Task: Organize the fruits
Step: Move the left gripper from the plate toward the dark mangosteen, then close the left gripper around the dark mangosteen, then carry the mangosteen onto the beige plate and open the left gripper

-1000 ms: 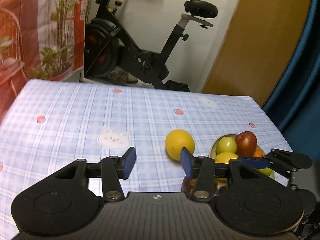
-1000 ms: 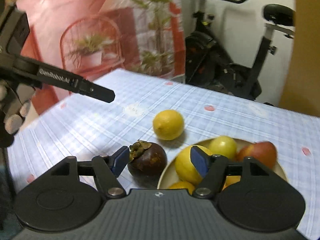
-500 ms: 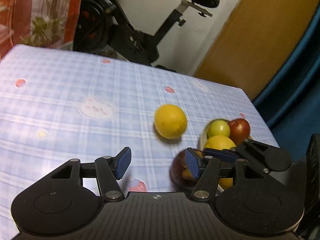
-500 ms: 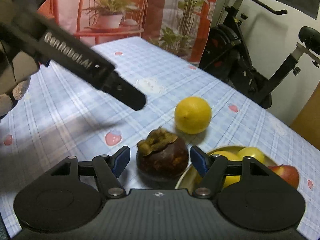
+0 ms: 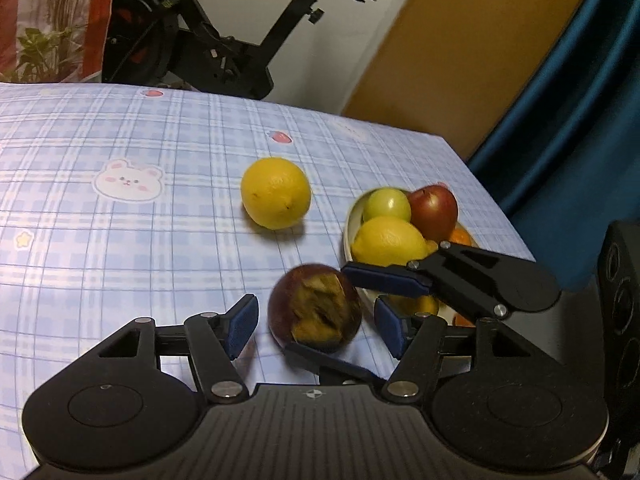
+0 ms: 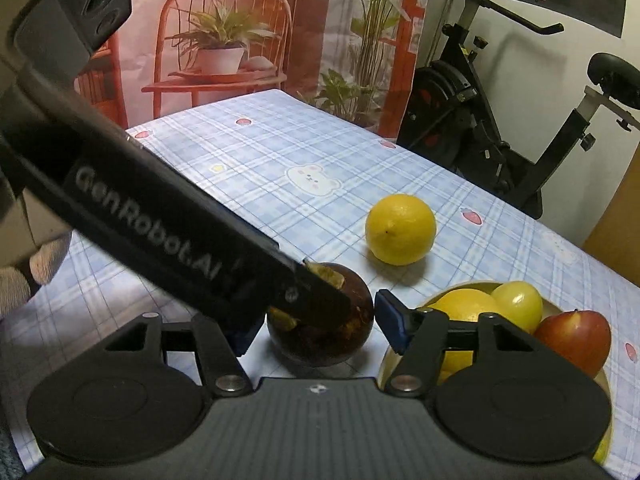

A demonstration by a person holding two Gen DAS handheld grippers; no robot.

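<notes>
A dark mangosteen (image 5: pixel 316 312) (image 6: pixel 320 320) sits on the blue checked tablecloth beside a pale bowl (image 5: pixel 349 224) (image 6: pixel 452 292). The bowl holds a lemon (image 5: pixel 388 242), a green fruit (image 5: pixel 386 205), a red apple (image 5: pixel 434 210) and orange fruit. A loose lemon (image 5: pixel 276 193) (image 6: pixel 401 229) lies farther out. My left gripper (image 5: pixel 316 326) is open with the mangosteen between its blue pads. My right gripper (image 6: pixel 316 326) is open around the same fruit; the left gripper's finger (image 6: pixel 180 236) crosses in front of it.
An exercise bike (image 5: pixel 224 40) (image 6: pixel 512 120) stands beyond the table's far edge. A brown panel (image 5: pixel 460 52) and a blue curtain (image 5: pixel 572 100) are to the right. A red chair backdrop with plants (image 6: pixel 224 48) is at the far left.
Both grippers have closed in on the mangosteen from either side. It now lies between the fingers of both; the left gripper's finger now overlaps it in the right wrist view.
</notes>
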